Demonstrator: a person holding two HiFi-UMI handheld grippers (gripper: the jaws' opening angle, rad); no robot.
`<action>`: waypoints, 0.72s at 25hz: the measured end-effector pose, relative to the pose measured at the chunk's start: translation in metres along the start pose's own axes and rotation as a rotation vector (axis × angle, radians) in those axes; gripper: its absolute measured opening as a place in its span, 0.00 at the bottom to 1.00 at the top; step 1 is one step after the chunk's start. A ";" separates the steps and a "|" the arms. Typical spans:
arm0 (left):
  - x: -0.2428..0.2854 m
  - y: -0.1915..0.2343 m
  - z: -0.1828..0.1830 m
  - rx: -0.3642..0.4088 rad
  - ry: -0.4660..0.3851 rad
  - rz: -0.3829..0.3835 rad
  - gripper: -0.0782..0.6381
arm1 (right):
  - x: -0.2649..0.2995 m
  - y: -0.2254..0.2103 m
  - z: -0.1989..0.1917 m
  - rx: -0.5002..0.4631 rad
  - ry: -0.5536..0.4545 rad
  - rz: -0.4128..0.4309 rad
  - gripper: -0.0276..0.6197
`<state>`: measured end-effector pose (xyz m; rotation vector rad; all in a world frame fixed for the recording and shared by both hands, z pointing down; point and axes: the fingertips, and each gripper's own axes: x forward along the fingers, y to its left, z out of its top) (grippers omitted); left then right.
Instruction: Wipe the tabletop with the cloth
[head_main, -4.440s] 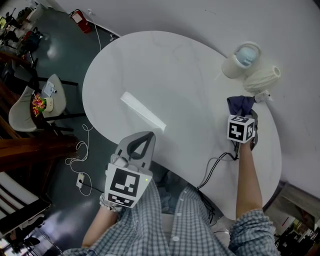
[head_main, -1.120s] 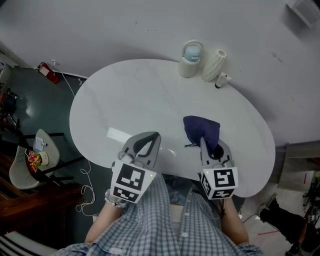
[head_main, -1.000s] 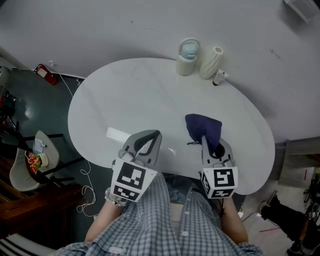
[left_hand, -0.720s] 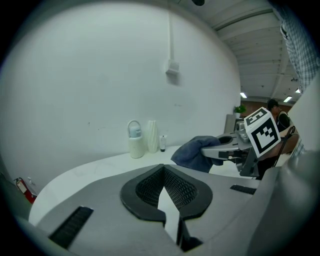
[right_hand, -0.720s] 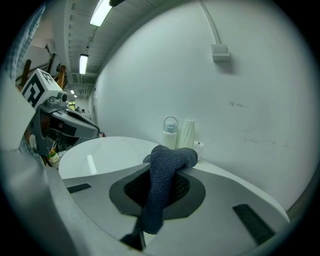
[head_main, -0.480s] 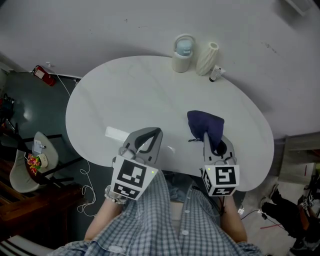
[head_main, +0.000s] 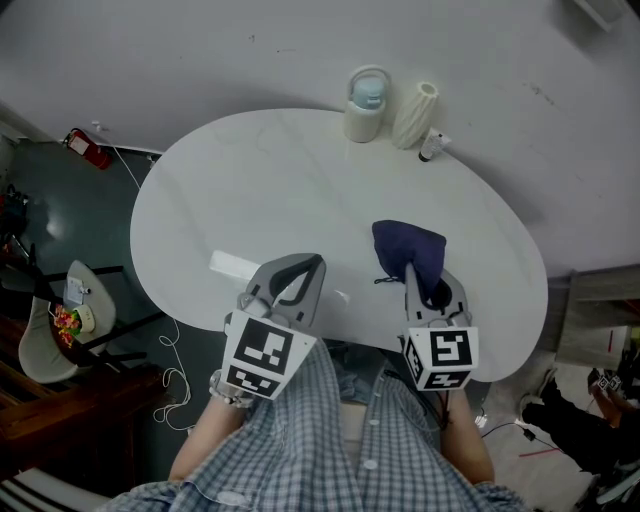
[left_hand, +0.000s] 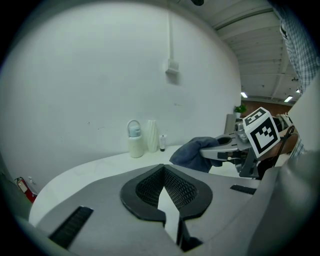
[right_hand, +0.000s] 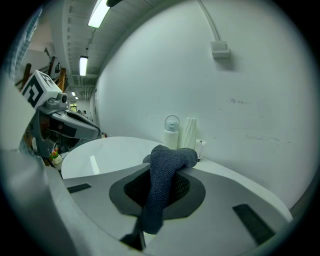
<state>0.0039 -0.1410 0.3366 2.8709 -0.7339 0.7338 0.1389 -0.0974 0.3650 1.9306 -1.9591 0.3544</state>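
Right gripper's (head_main: 411, 272) jaws pinch the one cloth (head_main: 405, 244) — left gripper's (head_main: 310, 264) closed, empty; one bottle (head_main: 366, 102), one vase (head_main: 414, 114) at counter's (head_main: 250, 180) far edge.

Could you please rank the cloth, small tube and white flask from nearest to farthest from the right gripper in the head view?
1. Cloth, in the jaws of the right gripper.
2. Small tube, at the far edge of the table.
3. White flask, further left along that edge.

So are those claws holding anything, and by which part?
The right gripper pinches the dark blue cloth by one bunched edge; the left gripper is shut on nothing.
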 end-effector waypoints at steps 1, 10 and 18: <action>0.000 0.000 0.000 -0.001 0.000 0.000 0.11 | 0.000 0.001 0.000 -0.002 0.002 0.001 0.09; 0.001 0.001 -0.001 -0.002 0.004 -0.002 0.11 | 0.003 0.008 -0.003 -0.010 0.019 0.020 0.09; 0.002 0.004 -0.003 -0.004 0.009 -0.004 0.11 | 0.007 0.012 -0.006 -0.007 0.033 0.029 0.09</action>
